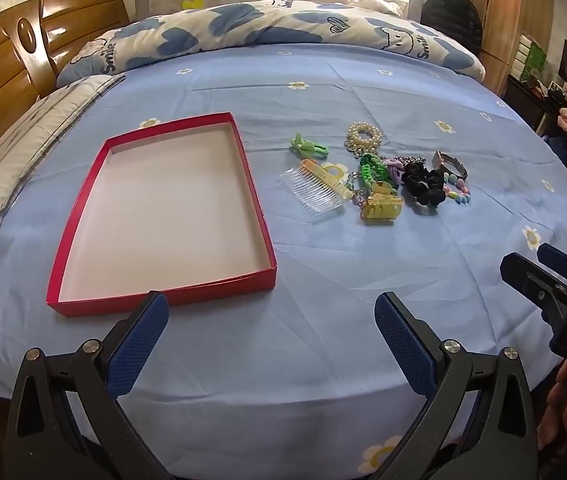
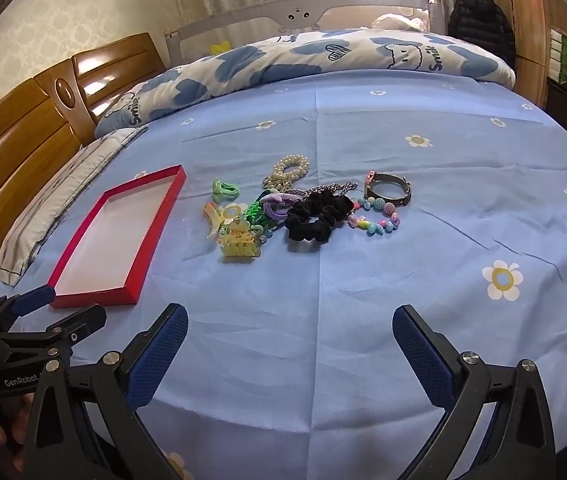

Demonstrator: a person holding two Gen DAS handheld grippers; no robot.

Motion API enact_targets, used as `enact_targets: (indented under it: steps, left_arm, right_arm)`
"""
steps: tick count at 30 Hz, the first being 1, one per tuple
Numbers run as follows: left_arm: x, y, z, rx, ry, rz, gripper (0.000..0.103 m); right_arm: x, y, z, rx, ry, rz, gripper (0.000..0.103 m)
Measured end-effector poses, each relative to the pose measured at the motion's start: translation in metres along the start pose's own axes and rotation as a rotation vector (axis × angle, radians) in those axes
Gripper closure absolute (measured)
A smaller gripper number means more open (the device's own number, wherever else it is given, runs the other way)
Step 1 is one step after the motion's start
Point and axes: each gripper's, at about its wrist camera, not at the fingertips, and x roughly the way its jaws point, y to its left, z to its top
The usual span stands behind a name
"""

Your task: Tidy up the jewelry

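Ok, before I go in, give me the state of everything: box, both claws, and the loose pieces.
red box: lidless, nothing inside
left claw: open, holding nothing
right claw: open, holding nothing
clear comb: flat on sheet, outside box
yellow claw clip: closed, in the pile
black scrunchie: in the pile
watch: band looped shut, on its side

Black tongs (image 1: 271, 316), blue textured pads (image 1: 139, 344), silver screws; "GenRobot" marking.
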Motion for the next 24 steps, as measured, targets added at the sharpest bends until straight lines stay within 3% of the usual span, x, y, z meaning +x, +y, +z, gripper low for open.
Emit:
enact_targets:
  steps: [24]
  left_arm:
    - [0.0044, -0.0039, 0.0034, 0.002, 0.009, -0.008, 0.000]
  right_arm:
    - [0.0005, 0.0030, 0.0018, 0.004, -0.001, 0.003, 0.000]
